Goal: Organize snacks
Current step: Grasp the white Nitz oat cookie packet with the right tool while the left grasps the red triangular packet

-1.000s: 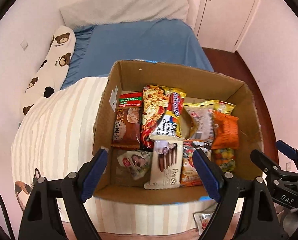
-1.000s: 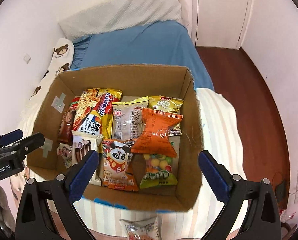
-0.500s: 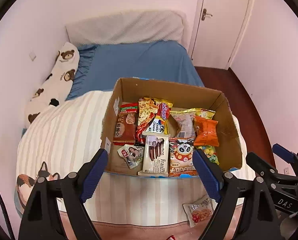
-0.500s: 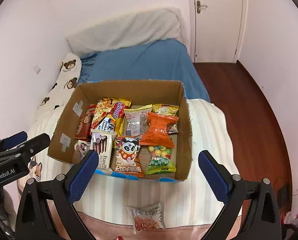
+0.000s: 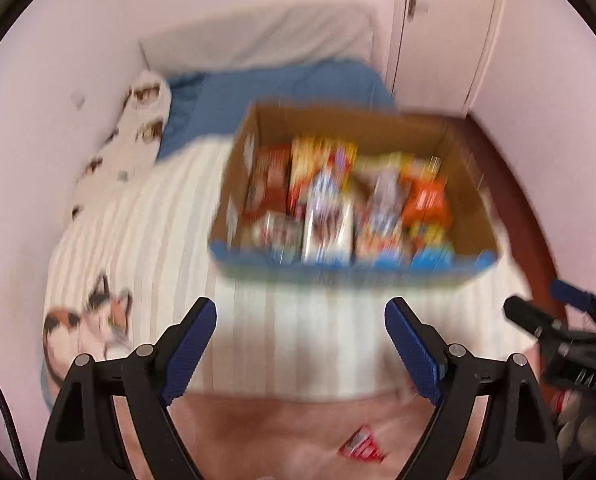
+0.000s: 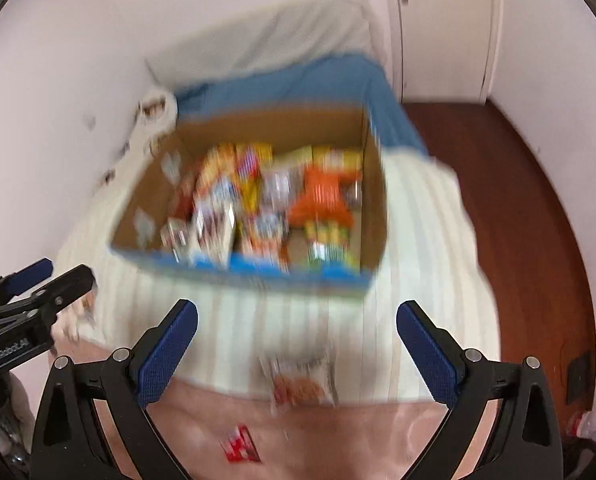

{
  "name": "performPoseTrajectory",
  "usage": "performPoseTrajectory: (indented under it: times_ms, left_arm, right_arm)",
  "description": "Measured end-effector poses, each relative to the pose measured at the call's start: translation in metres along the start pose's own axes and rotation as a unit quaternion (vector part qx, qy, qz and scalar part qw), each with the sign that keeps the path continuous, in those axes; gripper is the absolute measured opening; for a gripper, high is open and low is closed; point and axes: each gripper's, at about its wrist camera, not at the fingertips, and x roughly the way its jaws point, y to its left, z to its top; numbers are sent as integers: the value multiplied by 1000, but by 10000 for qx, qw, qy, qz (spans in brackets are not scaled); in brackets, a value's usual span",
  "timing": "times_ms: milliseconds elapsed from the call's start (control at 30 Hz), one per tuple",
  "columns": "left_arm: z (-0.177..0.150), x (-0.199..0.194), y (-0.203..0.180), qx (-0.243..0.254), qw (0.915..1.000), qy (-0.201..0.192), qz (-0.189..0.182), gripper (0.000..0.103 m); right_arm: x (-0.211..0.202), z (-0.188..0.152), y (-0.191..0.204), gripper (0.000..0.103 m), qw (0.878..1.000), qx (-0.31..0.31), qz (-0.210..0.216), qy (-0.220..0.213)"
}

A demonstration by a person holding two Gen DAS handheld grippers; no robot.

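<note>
A cardboard box (image 5: 465,168) full of several snack packets stands on the striped blanket; it also shows in the right wrist view (image 6: 373,200). Both views are motion-blurred. My left gripper (image 5: 301,320) is open and empty, held back from the box's near edge. My right gripper (image 6: 297,322) is open and empty, also short of the box. A pale snack packet (image 6: 301,380) lies on the blanket edge in front of the right gripper. A small red packet (image 6: 240,446) lies on the pink cover nearer me, and it also shows in the left wrist view (image 5: 361,446).
The bed has a striped blanket (image 5: 146,220), a blue sheet (image 6: 298,84) and a bear-print pillow (image 5: 138,128) by the left wall. Wooden floor (image 6: 517,200) and a door (image 6: 441,20) are to the right. A cat print (image 5: 90,328) is on the blanket.
Both grippers have pulled back and up from the box, so it looks smaller and farther. The loose packets near the bed's front edge have come into view. The grippers stay open.
</note>
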Motion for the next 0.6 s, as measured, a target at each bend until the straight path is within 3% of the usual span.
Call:
performPoseTrajectory:
  times_ms: [200,333,400,433,533,600]
  left_arm:
    - [-65,76,-6,216,9916,1166,511,86]
    - [-92,105,-2,30,9841,1684,559,86]
    - [-101,116,-1,-56,9803,1899,534,86]
    - [-104,118,-1,-86,9791,1963,516,86]
    - [-109,119,-6,-43,9780,2040,427,86]
    - [-112,119,-12,46,9769,2117,275,86]
  right_arm:
    - [89,-44,-23,102,9912,217,302,1268]
    - [142,-60,-36,101,9797,736,506,1793]
    - [164,-64,-39,94,9773,830,401,1909]
    - [172,-67,-40,82,9764,827,368,1962]
    - [180,-77,-34,67,9787,476,333,1967]
    - [174,-83,-28,66,9809,90,271,1923]
